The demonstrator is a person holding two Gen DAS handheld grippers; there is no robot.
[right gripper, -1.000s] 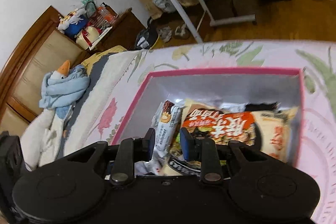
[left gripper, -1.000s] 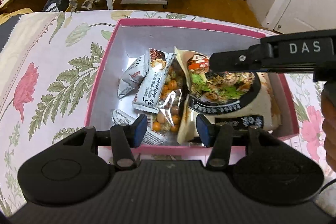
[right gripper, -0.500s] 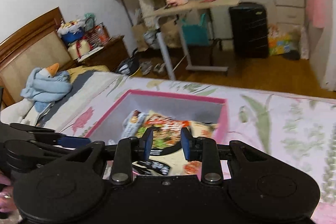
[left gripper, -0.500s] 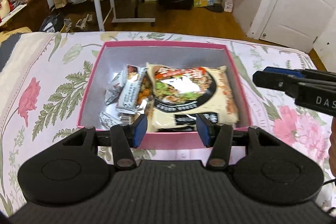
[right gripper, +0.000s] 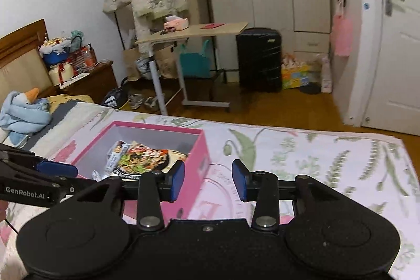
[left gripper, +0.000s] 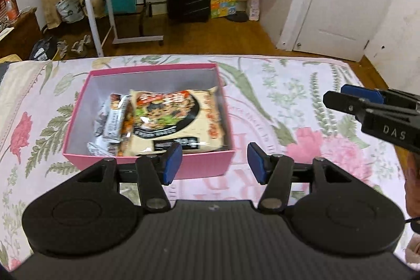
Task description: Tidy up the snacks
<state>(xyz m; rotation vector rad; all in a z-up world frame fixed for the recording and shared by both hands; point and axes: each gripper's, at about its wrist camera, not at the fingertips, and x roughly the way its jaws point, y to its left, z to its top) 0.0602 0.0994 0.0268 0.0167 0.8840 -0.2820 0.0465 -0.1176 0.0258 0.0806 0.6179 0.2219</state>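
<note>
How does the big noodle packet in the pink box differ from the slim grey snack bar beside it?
The noodle packet is broad, cream-edged, with a black bowl picture and red lettering; the snack bar is narrow and grey-white. The noodle packet covers most of the pink box, while the snack bar sits along its left. Both lie inside, untouched.
</note>
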